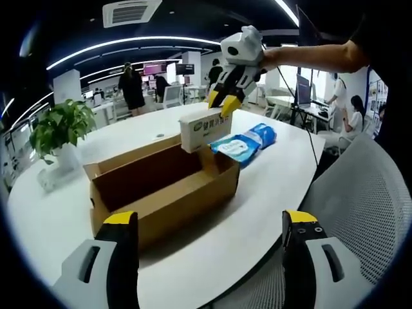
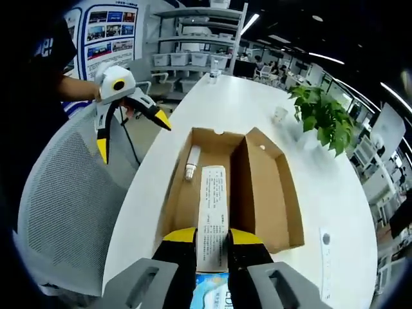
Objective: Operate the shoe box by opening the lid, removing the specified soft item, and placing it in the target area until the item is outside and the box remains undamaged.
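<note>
White wipes pack (image 2: 212,215) pinched in right claw (image 2: 212,239), lengthwise along open cardboard box (image 2: 270,193), left claw (image 1: 209,225) spread.

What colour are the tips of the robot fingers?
Yellow. The left gripper has yellow tips on black fingers, clearest in the left gripper view.

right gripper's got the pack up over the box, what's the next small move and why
Probably carry the white pack sideways, away from the open shoe box, toward the blue pack lying on the table. The right gripper is shut on it and it hangs above the box's end wall, so it looks already lifted out. The left gripper is open and idle.
</note>
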`<action>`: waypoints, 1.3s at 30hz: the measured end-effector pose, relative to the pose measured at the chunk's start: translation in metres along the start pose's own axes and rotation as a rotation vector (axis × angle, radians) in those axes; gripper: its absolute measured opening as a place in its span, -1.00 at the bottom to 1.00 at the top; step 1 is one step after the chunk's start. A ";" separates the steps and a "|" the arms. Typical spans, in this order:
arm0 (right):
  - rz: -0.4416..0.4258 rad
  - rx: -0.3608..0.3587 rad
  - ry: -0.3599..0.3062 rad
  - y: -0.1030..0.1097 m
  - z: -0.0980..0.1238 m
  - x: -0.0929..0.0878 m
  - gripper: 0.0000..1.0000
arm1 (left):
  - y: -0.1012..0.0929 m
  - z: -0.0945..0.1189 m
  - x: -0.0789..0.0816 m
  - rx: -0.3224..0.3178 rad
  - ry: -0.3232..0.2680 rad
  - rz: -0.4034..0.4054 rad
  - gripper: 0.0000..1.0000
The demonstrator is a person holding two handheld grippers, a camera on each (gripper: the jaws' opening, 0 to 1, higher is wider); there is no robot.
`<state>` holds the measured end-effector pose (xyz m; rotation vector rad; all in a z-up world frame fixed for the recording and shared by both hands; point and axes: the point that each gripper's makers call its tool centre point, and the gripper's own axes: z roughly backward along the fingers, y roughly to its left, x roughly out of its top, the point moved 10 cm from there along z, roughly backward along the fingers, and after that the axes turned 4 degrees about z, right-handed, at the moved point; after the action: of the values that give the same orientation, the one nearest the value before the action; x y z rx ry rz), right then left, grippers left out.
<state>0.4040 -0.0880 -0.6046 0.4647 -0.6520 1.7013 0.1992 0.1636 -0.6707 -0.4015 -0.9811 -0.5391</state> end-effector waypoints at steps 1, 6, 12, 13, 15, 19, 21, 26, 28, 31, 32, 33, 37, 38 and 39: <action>-0.002 -0.004 0.000 -0.001 0.003 -0.002 -0.75 | 0.000 0.000 0.000 0.000 -0.001 0.004 0.92; 0.002 -0.021 -0.001 -0.003 0.017 -0.012 -0.75 | 0.000 0.000 0.000 0.001 0.000 0.004 0.92; -0.014 -0.045 0.006 -0.007 0.033 -0.025 -0.75 | 0.001 0.000 0.000 0.004 -0.002 0.008 0.92; -0.015 -0.046 0.007 -0.007 0.034 -0.026 -0.75 | 0.001 0.000 0.000 0.004 -0.001 0.009 0.92; -0.019 -0.055 0.009 -0.008 0.038 -0.030 -0.75 | 0.001 0.000 0.000 0.005 -0.001 0.009 0.92; -0.032 -0.069 0.016 -0.012 0.046 -0.039 -0.75 | 0.001 0.000 0.000 0.010 -0.002 0.013 0.92; -0.036 -0.075 0.021 -0.013 0.050 -0.043 -0.75 | 0.001 0.001 0.000 0.013 -0.003 0.015 0.92; -0.050 -0.095 0.037 -0.017 0.060 -0.054 -0.75 | 0.002 0.001 0.000 0.021 -0.005 0.020 0.92; -0.052 -0.102 0.044 -0.018 0.063 -0.058 -0.75 | 0.002 0.001 0.000 0.022 -0.006 0.023 0.92; -0.059 -0.115 0.057 -0.019 0.069 -0.065 -0.75 | 0.003 0.001 0.000 0.024 -0.004 0.022 0.92; -0.062 -0.118 0.061 -0.020 0.070 -0.067 -0.75 | 0.003 0.001 0.000 0.024 -0.003 0.023 0.92; -0.066 -0.121 0.067 -0.021 0.071 -0.071 -0.75 | 0.003 0.001 0.000 0.024 -0.001 0.022 0.92; -0.080 -0.133 0.086 -0.025 0.076 -0.083 -0.75 | 0.003 0.000 -0.001 0.025 0.006 0.023 0.91; -0.083 -0.134 0.090 -0.025 0.076 -0.085 -0.75 | 0.003 0.000 -0.001 0.026 0.006 0.024 0.91; -0.084 -0.135 0.094 -0.026 0.077 -0.088 -0.75 | 0.003 0.000 -0.001 0.027 0.005 0.027 0.91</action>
<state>0.4461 -0.1996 -0.5959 0.3107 -0.6650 1.5785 0.2009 0.1667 -0.6717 -0.3888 -0.9758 -0.5021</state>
